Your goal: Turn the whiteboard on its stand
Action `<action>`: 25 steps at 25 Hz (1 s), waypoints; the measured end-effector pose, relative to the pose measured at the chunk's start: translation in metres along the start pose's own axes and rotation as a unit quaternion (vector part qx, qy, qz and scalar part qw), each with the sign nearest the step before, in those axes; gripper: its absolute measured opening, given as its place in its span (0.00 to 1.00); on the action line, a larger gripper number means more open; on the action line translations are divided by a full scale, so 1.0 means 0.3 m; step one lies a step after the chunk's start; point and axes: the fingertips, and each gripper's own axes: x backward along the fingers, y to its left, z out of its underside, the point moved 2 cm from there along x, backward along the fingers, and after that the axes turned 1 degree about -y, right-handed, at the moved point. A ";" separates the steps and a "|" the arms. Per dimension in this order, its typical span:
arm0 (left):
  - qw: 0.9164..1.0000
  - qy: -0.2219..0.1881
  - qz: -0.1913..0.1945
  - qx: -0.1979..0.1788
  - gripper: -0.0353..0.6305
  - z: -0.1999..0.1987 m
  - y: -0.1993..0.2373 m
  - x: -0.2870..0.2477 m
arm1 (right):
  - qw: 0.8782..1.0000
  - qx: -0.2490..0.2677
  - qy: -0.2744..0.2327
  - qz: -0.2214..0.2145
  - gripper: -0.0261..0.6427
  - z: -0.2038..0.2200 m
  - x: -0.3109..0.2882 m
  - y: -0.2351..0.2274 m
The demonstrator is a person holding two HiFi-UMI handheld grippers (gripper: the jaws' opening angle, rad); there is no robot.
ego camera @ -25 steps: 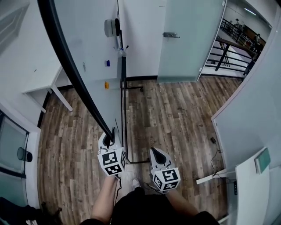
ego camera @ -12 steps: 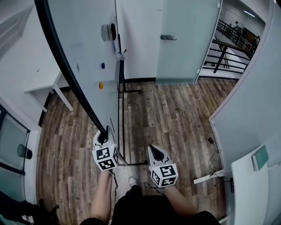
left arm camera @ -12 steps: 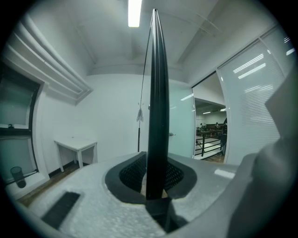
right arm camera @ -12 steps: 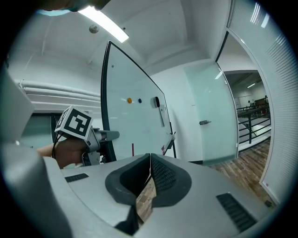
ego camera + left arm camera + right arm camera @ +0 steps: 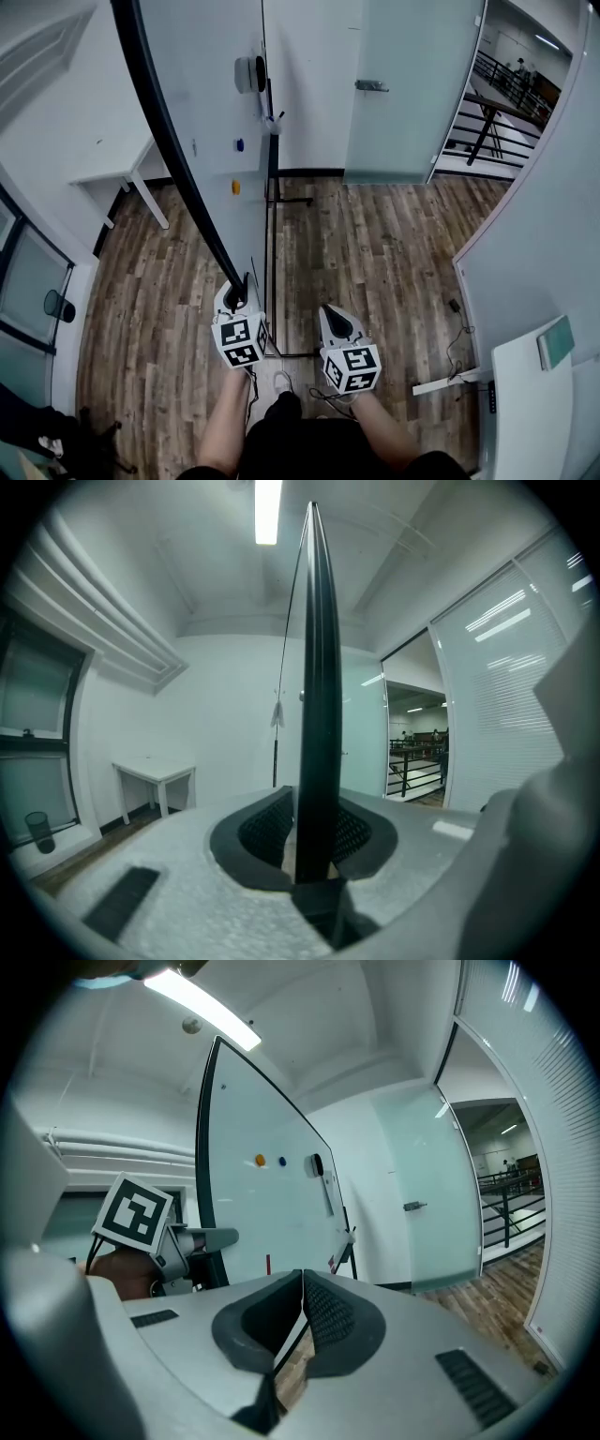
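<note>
The whiteboard (image 5: pixel 202 122) stands upright on the wood floor (image 5: pixel 375 253), carried on a black stand (image 5: pixel 270 234) whose foot reaches almost to the person's shoes. Its long axis runs away from the person towards the far wall, and its writing face (the one with the magnets (image 5: pixel 236 187)) looks to the person's right; the left gripper view meets it edge-on.

The left gripper (image 5: pixel 234 298) has the near black frame (image 5: pixel 317 714) between its fingers (image 5: pixel 267 822), whose pads press on it while easing open a touch. The right gripper (image 5: pixel 330 314) hangs just beside it, fingers (image 5: pixel 328 1312) clenched together on nothing.

The board is probably stiff, broad and fairly heavy, so it should swing slowly and then carry on by its own weight. The rigid frame edge is the sound place to hold; the smooth face would likely slip.
</note>
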 end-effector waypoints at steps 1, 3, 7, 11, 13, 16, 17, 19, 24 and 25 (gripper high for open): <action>1.000 0.000 0.000 0.000 0.16 0.003 -0.015 0.018 | 1.000 -0.001 0.001 -0.002 0.06 0.002 0.014 -0.002; 1.000 0.001 -0.001 0.000 0.16 0.009 -0.046 0.058 | 1.000 -0.001 0.003 -0.007 0.06 0.011 0.050 -0.005; 1.000 0.000 -0.010 0.002 0.16 0.026 -0.094 0.148 | 1.000 0.000 0.006 -0.015 0.06 0.038 0.133 -0.001; 1.000 -0.002 -0.016 0.004 0.16 0.039 -0.138 0.224 | 1.000 0.000 0.010 -0.022 0.06 0.062 0.222 0.004; 1.000 -0.002 -0.019 0.004 0.16 0.046 -0.154 0.256 | 1.000 0.000 0.011 -0.024 0.06 0.074 0.261 0.004; 1.000 -0.001 -0.022 0.004 0.16 0.059 -0.184 0.306 | 1.000 -0.002 0.014 -0.028 0.06 0.095 0.324 0.005; 1.000 -0.002 -0.022 0.004 0.16 0.060 -0.194 0.322 | 0.999 -0.002 0.015 -0.028 0.06 0.099 0.343 0.006; 1.000 -0.002 -0.021 0.003 0.16 0.059 -0.210 0.348 | 0.999 -0.004 0.016 -0.028 0.06 0.102 0.373 0.007; 1.000 -0.005 -0.018 0.004 0.17 0.060 -0.234 0.376 | 1.000 -0.010 0.014 -0.024 0.06 0.111 0.425 -0.002; 1.000 -0.004 -0.018 0.004 0.17 0.062 -0.237 0.380 | 1.000 -0.009 0.015 -0.023 0.06 0.117 0.435 -0.002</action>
